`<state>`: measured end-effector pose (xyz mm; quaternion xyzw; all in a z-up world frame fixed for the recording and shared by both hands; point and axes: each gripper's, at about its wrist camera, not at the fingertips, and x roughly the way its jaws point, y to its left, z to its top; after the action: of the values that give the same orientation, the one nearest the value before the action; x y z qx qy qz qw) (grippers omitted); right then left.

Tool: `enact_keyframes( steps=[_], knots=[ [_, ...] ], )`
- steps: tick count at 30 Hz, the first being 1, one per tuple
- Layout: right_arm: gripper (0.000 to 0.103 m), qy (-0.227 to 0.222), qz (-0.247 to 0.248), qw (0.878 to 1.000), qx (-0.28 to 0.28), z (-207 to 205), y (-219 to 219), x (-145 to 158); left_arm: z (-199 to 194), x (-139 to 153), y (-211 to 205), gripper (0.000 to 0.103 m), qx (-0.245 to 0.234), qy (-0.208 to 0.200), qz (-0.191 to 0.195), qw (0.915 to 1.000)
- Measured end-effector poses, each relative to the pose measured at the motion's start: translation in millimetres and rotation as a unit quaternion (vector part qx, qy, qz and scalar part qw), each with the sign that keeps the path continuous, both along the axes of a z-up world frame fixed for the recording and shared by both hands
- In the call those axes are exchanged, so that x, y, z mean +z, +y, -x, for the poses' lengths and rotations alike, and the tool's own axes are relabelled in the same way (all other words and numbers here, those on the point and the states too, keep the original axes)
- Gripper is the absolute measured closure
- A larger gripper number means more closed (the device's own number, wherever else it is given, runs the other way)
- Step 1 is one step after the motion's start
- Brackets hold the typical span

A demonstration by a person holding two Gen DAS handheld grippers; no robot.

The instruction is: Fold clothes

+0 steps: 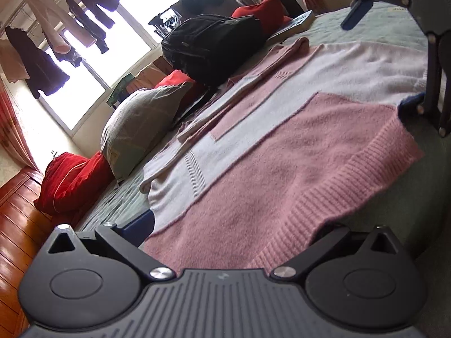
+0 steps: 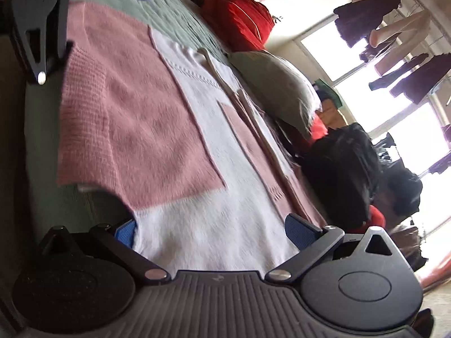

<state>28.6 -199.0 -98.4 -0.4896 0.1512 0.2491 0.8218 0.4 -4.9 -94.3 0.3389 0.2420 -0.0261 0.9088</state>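
A pink and white knit sweater (image 1: 296, 129) lies flat on the green bedspread (image 1: 377, 25), and also shows in the right wrist view (image 2: 157, 118). My left gripper (image 1: 234, 231) is open wide at the sweater's ribbed pink hem, one blue finger (image 1: 138, 226) beside the edge, the other hidden under the knit. My right gripper (image 2: 211, 229) is open, its blue pads (image 2: 301, 232) straddling the white part of the sweater's edge. Each gripper shows in the other's view: the right one (image 1: 380, 59), the left one (image 2: 98, 17).
A black backpack (image 1: 214, 45), a grey pillow (image 1: 141, 124) and red cushions (image 1: 70, 183) line the far side of the bed. A book (image 1: 293, 25) lies beyond the sweater. Clothes hang at the bright window (image 1: 84, 8). A wooden bed frame (image 1: 17, 214) is at the left.
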Motion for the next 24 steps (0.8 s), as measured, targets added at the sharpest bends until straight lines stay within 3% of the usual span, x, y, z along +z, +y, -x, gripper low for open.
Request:
enact_keyframes(
  steps=[10,17,24],
  knots=[
    [0.0,-0.023,0.025,0.999,-0.032,1,21,-6,-2,0,0,0.001,0.012,-0.007,0.014,0.9998],
    [0.0,0.043,0.019,0.998,-0.028,4,-6,3,-4,1,6,0.001,0.024,-0.009,0.032,0.9992],
    [0.0,0.064,0.04,0.997,-0.02,16,-37,-1,-2,-2,10,0.001,0.025,-0.008,0.041,0.9988]
  ],
)
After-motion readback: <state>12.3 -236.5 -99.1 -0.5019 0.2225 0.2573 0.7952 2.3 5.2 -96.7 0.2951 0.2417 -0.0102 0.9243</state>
